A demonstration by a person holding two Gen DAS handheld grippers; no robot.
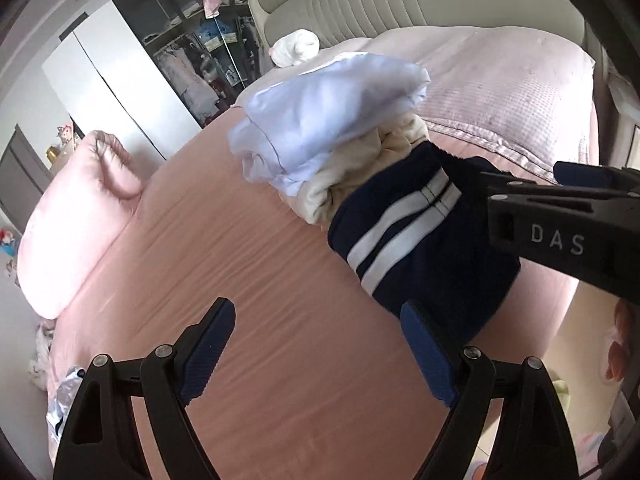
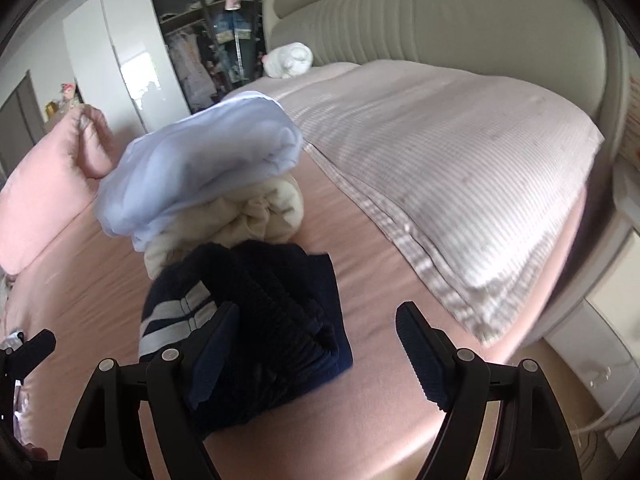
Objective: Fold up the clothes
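A folded navy garment with two white stripes (image 1: 416, 232) lies on the pink bed sheet (image 1: 248, 248). Behind it, a folded light blue garment (image 1: 336, 112) rests on a rolled cream garment (image 1: 360, 176). My left gripper (image 1: 316, 320) is open over bare sheet, its right finger beside the navy garment's near edge. My right gripper (image 1: 516, 196) reaches in from the right above the navy garment. In the right wrist view the right gripper (image 2: 318, 320) is open, with the navy garment (image 2: 272, 312) under and between its fingers, unpinched. The blue garment (image 2: 200, 168) and cream garment (image 2: 248, 216) sit beyond.
A pink pillow (image 1: 76, 216) lies at the bed's left. A striped lilac duvet (image 2: 460, 168) covers the right side, with a white plush toy (image 2: 288, 60) near the padded headboard (image 2: 420, 20). A wardrobe (image 2: 120, 60) stands behind. Floor shows past the bed's right edge.
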